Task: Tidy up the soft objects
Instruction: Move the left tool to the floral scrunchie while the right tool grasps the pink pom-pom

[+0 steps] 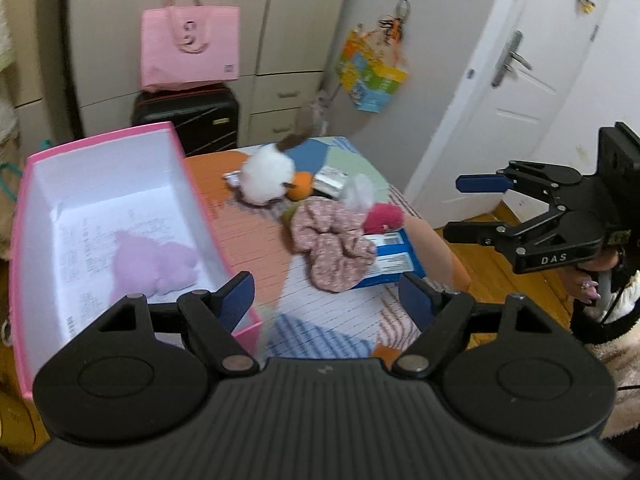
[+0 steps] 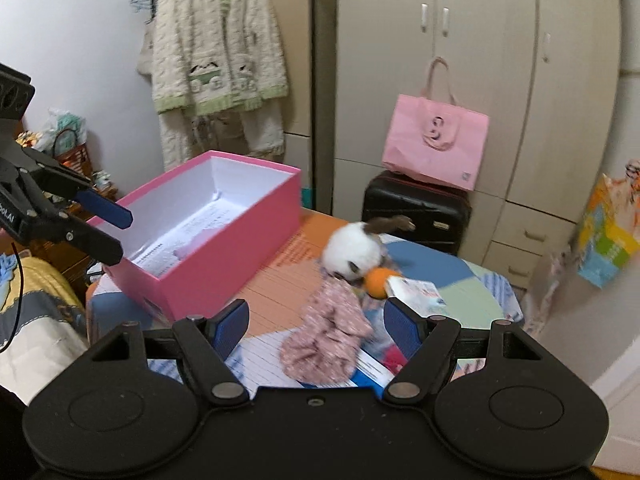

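Note:
A pink box (image 1: pixel 192 184) (image 2: pixel 240 264) with a white inside stands on the left of a patchwork table; a lilac plush (image 1: pixel 152 264) lies in it. On the table lie a white plush (image 1: pixel 266 178) (image 2: pixel 352 250), a pink floral scrunchie (image 1: pixel 334 246) (image 2: pixel 332 336), a red plush (image 1: pixel 384 218) and a white fluffy piece (image 1: pixel 360 190). My left gripper (image 1: pixel 328 304) (image 2: pixel 108 228) is open and empty beside the box's near corner. My right gripper (image 2: pixel 316 330) (image 1: pixel 460 208) is open and empty, its fingers either side of the scrunchie.
An orange ball (image 1: pixel 302 186) (image 2: pixel 378 280), a small packet (image 1: pixel 330 180) (image 2: pixel 416 290) and a blue-and-white pack (image 1: pixel 394 258) lie among the soft things. Behind the table stand a black suitcase (image 2: pixel 416 212) with a pink bag (image 2: pixel 436 144), wardrobes and a white door (image 1: pixel 516 80).

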`<action>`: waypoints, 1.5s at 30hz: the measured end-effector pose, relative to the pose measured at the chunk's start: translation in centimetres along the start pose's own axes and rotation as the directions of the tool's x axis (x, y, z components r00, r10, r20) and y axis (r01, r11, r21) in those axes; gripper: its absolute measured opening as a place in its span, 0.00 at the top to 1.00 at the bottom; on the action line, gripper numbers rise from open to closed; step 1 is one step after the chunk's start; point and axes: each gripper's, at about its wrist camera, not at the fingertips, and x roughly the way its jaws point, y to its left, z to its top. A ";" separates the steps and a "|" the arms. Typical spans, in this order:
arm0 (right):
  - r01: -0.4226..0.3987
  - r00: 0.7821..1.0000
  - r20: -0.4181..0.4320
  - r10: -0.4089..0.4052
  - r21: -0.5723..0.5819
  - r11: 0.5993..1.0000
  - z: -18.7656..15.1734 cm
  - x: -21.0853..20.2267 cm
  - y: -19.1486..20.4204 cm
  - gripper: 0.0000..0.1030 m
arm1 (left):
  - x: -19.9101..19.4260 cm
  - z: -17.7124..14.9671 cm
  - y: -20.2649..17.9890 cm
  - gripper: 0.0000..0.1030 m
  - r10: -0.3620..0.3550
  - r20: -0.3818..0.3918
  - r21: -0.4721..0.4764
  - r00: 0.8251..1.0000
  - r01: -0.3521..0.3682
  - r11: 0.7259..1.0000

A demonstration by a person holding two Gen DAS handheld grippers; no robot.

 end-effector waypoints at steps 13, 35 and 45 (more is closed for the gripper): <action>0.008 1.000 0.019 -0.010 0.096 0.995 -4.1 1.2 -5.3 0.23 | 6.0 0.6 -3.3 0.24 -0.014 0.022 0.073 1.000 0.013 0.997; 0.028 0.998 0.056 -0.037 0.160 0.987 -8.8 9.6 -10.0 0.23 | 17.6 -2.4 -4.7 0.21 0.175 0.172 0.087 0.969 -0.192 0.978; -0.023 1.000 0.021 0.019 0.234 0.972 -9.5 12.5 -11.3 0.24 | 20.6 -3.0 -4.9 0.18 0.200 0.144 0.083 0.969 -0.213 0.974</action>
